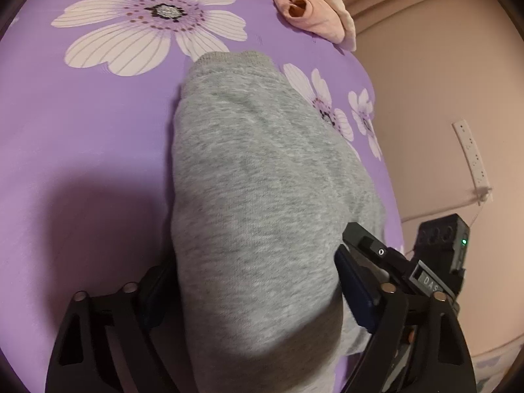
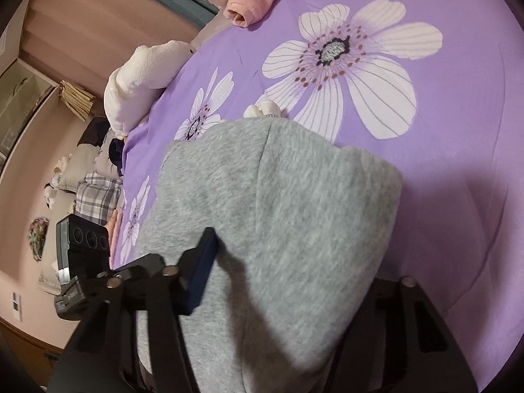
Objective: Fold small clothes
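Note:
A grey fleece garment [image 1: 255,163] lies lengthwise on the purple flowered bedsheet [image 1: 82,131], its ribbed hem [image 1: 235,57] at the far end. My left gripper [image 1: 255,262] straddles the garment's near end. Its jaws stand wide, and the cloth bulges up between the pads [image 1: 353,288] and meets them at its sides. The same garment [image 2: 278,196] fills the right wrist view. There my right gripper [image 2: 294,255] also straddles it, jaws apart. One of its fingers [image 2: 203,268] rests on the cloth; the other is hidden under the cloth's edge.
Folded pink clothes [image 1: 304,9] lie at the far edge of the bed, with a white fleece bundle [image 2: 140,78] at its side edge. A small white item [image 2: 265,109] peeks from behind the garment. Off the bed lie plaid clothes [image 2: 98,193] and a power strip [image 1: 471,160].

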